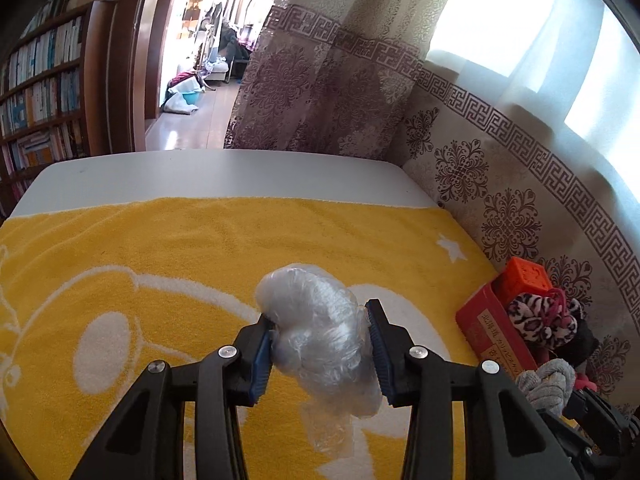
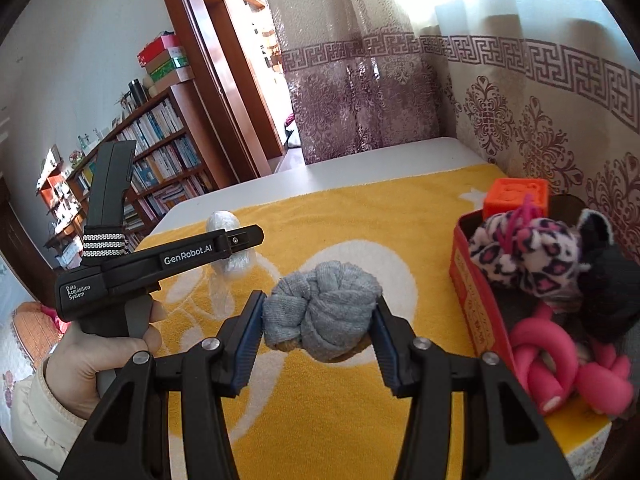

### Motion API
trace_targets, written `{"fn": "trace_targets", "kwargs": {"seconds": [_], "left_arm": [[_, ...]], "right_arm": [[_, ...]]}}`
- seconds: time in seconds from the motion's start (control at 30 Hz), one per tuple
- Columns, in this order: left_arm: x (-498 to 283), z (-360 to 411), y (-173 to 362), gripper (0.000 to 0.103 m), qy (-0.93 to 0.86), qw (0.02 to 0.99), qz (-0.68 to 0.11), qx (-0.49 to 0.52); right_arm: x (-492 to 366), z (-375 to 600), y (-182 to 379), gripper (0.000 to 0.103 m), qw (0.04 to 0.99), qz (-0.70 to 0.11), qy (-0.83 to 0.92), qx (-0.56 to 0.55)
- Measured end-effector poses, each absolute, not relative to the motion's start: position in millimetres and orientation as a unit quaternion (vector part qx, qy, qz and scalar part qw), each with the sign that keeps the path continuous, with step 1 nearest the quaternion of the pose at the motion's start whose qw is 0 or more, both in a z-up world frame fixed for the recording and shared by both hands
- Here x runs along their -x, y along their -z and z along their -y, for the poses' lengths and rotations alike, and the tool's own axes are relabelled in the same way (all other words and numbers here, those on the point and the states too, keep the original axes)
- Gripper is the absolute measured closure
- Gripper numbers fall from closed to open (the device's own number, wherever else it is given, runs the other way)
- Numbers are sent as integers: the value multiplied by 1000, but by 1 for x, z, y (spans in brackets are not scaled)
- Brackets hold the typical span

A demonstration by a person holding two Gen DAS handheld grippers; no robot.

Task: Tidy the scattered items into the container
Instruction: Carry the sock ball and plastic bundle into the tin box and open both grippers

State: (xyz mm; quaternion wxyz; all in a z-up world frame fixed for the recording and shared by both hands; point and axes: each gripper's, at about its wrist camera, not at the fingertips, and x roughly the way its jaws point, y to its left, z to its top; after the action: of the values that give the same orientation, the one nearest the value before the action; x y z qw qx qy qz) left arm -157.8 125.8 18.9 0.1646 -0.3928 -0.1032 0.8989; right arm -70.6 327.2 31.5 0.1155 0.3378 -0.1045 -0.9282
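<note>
My left gripper [image 1: 320, 354] is shut on a crumpled clear plastic bag [image 1: 320, 336], held just above the yellow towel [image 1: 180, 248]. My right gripper [image 2: 320, 326] is shut on a knotted grey sock [image 2: 322, 304], held above the towel just left of the red box [image 2: 472, 296]. The box holds a leopard-print plush [image 2: 528, 248], a black item [image 2: 612, 288], a pink knotted toy [image 2: 560, 364] and an orange cube [image 2: 516, 196]. In the left wrist view the red box [image 1: 492, 328] is at the right, with the grey sock [image 1: 540, 384] beside it. The left gripper [image 2: 240, 240] and plastic bag [image 2: 230, 240] also show in the right wrist view.
The towel covers a white table [image 1: 224, 172] whose far and left edges show. A patterned curtain [image 1: 500, 184] hangs close behind the box on the right. A bookshelf [image 2: 160, 160] and an open doorway [image 1: 192, 60] lie beyond the table.
</note>
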Motion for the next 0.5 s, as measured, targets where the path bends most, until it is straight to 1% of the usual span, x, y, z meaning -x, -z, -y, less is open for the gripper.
{"fn": "trace_targets", "kwargs": {"seconds": [0.27,0.43,0.5], "left_arm": [[116,-194,-55,59,-889,258,79,369],[92,-247,-65,59,-872,325,52,362],[87,-261,-66,59,-870,336,43,359]], "right_arm": [[16,-399,-70,48,44,131,952,-273],[-15,-450,-77,48,-27,145,957,-251],[-24,-466,-75,48,-46,153,955,-250]]}}
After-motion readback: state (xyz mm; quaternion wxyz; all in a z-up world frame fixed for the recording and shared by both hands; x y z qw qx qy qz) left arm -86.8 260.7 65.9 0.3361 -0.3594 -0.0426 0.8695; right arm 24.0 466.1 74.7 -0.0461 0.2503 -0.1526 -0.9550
